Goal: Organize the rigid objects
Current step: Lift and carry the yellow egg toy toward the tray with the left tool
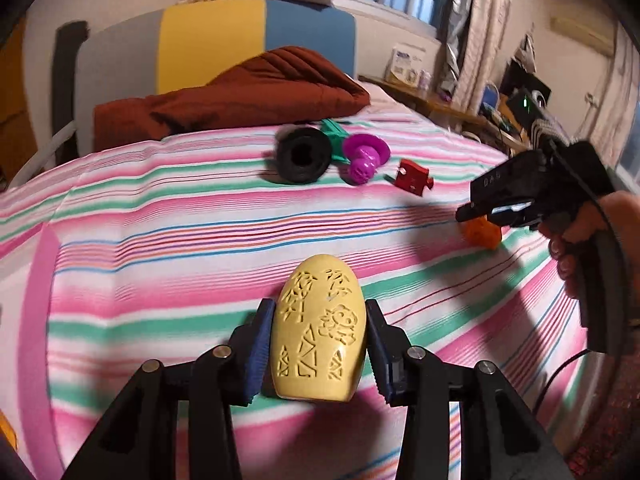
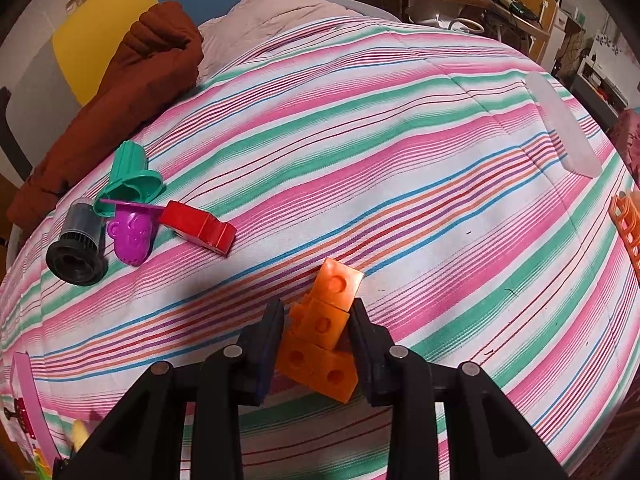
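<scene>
Toys are the job here: your left gripper [image 1: 318, 350] has its jaws clamped on the yellow egg [image 1: 318, 330], your right gripper [image 2: 318, 334] on the orange blocks [image 2: 324, 340], probably headed for the pile [image 2: 132, 216] far left on the bed [image 2: 400, 160].

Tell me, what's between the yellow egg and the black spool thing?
Nothing but bare striped bedsheet lies between the yellow egg and the black spool, as the left wrist view shows.
</scene>
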Motion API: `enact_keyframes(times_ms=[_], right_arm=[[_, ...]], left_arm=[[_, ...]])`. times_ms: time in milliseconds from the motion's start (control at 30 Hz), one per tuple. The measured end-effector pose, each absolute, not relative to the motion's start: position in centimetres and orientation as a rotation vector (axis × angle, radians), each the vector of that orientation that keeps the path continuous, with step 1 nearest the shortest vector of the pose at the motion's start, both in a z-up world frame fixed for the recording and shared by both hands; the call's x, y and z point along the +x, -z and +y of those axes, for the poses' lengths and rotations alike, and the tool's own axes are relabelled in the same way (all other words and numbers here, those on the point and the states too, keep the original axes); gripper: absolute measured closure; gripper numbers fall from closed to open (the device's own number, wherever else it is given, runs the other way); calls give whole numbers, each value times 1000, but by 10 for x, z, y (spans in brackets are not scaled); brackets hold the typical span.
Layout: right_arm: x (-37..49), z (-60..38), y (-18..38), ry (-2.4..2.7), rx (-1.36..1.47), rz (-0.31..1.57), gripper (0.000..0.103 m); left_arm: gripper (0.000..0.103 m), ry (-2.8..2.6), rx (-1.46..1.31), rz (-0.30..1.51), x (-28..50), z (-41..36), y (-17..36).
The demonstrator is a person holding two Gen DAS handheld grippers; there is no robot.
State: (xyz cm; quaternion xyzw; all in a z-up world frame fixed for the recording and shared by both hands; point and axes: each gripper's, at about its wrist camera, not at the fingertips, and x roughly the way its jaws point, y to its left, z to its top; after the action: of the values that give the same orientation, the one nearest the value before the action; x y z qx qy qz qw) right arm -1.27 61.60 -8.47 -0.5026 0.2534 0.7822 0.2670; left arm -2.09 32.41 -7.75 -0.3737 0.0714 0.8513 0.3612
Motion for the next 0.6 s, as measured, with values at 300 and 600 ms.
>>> enact_keyframes(times_ms=[300,600], right_arm=[[-16,612,86,-2115,-1356,652,71],[-19,609,88,-2127,-1360,607,71]], left_arm=[[59,-2230,-989,77,-7,274,70],[59,-2316,-967,-11,-12,222,45]])
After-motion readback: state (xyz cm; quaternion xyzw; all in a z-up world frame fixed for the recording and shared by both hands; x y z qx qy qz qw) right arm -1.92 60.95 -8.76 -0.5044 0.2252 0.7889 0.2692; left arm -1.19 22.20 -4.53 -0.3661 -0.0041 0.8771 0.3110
